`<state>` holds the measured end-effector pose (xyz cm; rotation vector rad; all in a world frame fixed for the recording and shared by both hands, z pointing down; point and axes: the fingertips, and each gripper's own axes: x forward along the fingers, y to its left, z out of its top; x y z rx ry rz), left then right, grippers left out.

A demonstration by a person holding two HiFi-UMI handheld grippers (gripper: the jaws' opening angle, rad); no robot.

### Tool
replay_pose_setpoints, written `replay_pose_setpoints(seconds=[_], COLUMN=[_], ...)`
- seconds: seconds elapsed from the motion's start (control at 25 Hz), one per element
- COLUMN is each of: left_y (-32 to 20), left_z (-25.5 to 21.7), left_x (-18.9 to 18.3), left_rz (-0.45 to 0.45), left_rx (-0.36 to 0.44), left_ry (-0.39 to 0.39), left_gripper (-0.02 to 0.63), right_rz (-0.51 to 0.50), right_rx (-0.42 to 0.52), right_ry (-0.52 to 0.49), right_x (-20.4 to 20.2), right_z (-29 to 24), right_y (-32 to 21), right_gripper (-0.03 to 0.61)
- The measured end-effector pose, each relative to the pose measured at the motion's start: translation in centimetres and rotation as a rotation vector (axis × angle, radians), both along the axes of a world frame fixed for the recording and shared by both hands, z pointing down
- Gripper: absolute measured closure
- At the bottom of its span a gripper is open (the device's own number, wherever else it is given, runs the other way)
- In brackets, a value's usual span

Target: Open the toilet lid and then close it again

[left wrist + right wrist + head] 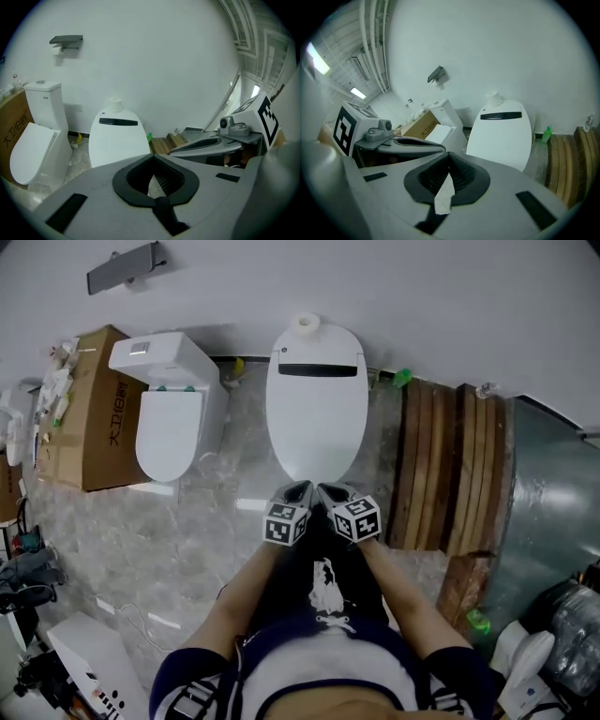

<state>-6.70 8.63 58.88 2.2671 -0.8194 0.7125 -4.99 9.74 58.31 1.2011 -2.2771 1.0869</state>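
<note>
- We hold the left gripper point(300, 489) and right gripper point(330, 490) side by side, jaws together, both empty
- The toilet lid point(317, 418) lies closed at the floor's point(187, 540) far edge, just beyond both grippers

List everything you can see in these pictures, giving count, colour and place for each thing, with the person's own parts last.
toilet: one, white, centre, against the wall, lid closed
second toilet: one, white, left of the first
cardboard box: one, brown, far left
wooden planks: several, brown, right of the centre toilet
bottle: one, green, by the wall between toilet and planks
wall shelf: one, grey, upper left
left claw: one, grey, shut, empty, before the toilet
right claw: one, grey, shut, empty, beside it
</note>
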Motion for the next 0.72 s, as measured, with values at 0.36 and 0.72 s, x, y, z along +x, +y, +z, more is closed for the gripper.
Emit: replay_pose_setpoints(seconds=[0.36,0.72], left_y=[0.9,0.8], left_z=[-1.8,-2.7], left_x=[0.2,-1.1], left_rz=[-0.005,-0.018], left_rx=[0.040,0.060], left_ry=[0.029,0.045], left_gripper=[0.607,0.607], right_rz=[0.000,-0.002], right_rx=[0.035,0.050], right_ry=[0.001,0.010], right_x=[-0.2,-1.5], right_z=[-2.0,-2.8], right_y=[0.5,0.7], right_gripper=[0.569,0.569])
